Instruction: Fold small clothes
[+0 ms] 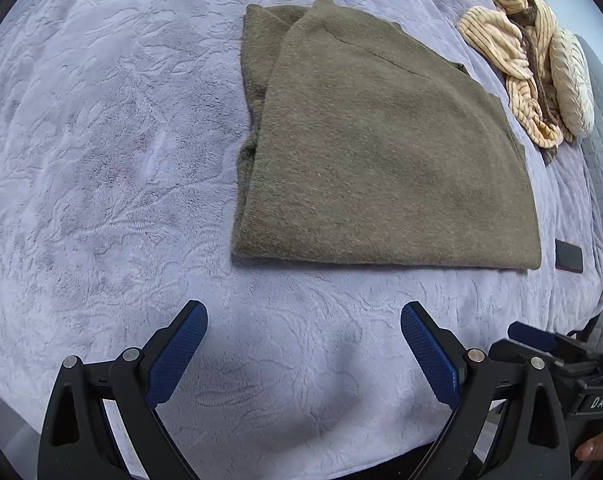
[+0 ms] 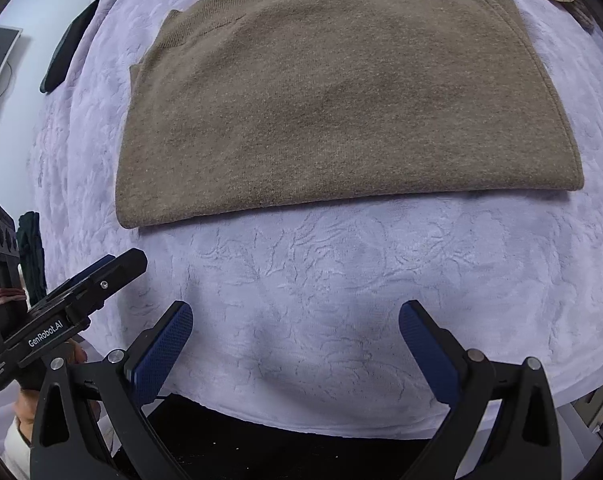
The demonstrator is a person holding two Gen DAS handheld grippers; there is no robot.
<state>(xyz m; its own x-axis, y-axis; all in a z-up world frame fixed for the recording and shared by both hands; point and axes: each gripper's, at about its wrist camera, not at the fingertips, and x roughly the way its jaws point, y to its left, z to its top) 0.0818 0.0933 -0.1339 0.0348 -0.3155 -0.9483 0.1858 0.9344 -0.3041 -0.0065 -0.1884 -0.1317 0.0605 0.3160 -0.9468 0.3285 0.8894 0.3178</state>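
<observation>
An olive-brown knit garment (image 1: 381, 152) lies folded flat on the lavender plush blanket (image 1: 101, 160); in the right wrist view the garment (image 2: 341, 100) fills the upper middle, its folded edge toward me. My left gripper (image 1: 303, 320) is open and empty, hovering over bare blanket in front of the garment's near edge. My right gripper (image 2: 295, 320) is open and empty, also short of the near edge. The left gripper's body shows at the left of the right wrist view (image 2: 69, 304).
A crumpled cream-and-brown striped garment (image 1: 529, 64) lies at the far right of the blanket. A dark phone (image 1: 568, 255) lies right of the folded garment. A dark flat object (image 2: 69, 52) lies near the blanket's far left edge. The blanket's front edge (image 2: 301, 428) is just below the fingers.
</observation>
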